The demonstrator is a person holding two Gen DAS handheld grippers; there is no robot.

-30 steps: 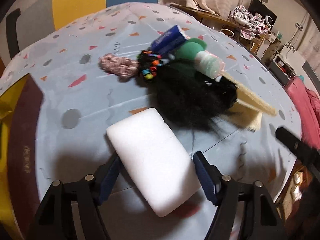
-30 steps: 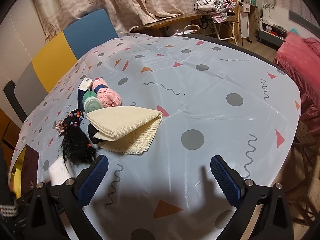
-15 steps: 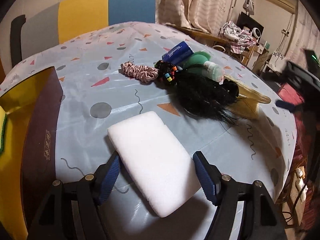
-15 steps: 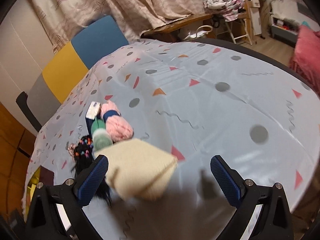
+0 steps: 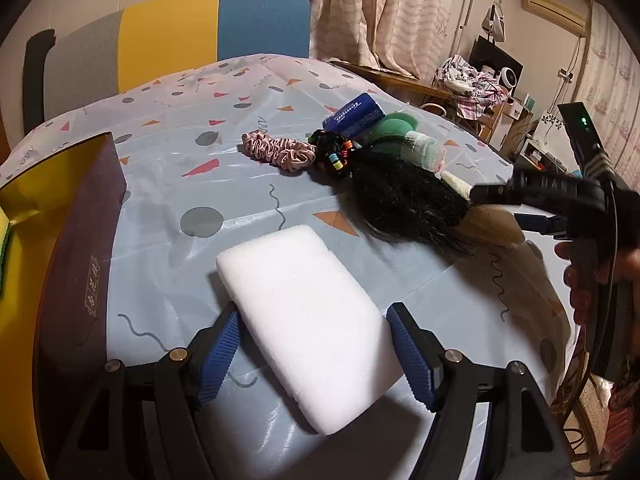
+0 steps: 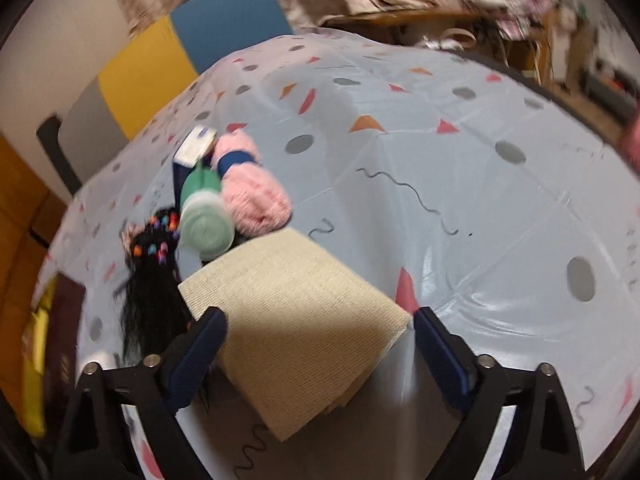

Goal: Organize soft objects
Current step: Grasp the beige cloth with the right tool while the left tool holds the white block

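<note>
Left tool (image 5: 314, 354): jaws wide, straddling the white foam block (image 5: 308, 320). The near pad (image 5: 218, 354) sits against or just off the block's left long side; the far pad (image 5: 410, 354) shows a sliver of gap. No dent in the foam, so I read it as not clamped yet, just lined up across the block's short width. That makes sense, since it's the only span the jaws can bracket.

The block lies flat on the tabletop (image 5: 168, 168) near its near edge, angled toward the open maroon-and-yellow box (image 5: 60, 264) at the left edge. Judging by the task, the box is the likely destination. I can't tell what's already in it.

Right tool (image 6: 320, 360): jaws have just been closing, with the folded cream mesh cloth (image 6: 296, 320) between them. The left pad (image 6: 198, 356) is at the cloth's edge and the right pad (image 6: 440, 356) stands just clear of its corner, so it isn't gripping yet. This view is motion-blurred, so contact is uncertain. The fold is thick and springy, so a bite across the whole stack should stop layers from sliding apart.

The rest is bunched mid-tabletop, touching or overlapping:
- black hairpiece with coloured beads (image 5: 400, 200), lying partly against the cloth
- green-and-white bottle (image 6: 204, 220)
- pink fluffy item with a blue band (image 6: 252, 192)
- pink scrunchie (image 5: 280, 152)
- blue tissue pack (image 5: 354, 118), furthest back

Risk: the hairpiece strands lie close to the right tool's left pad and could snag when the cloth is lifted.
</note>
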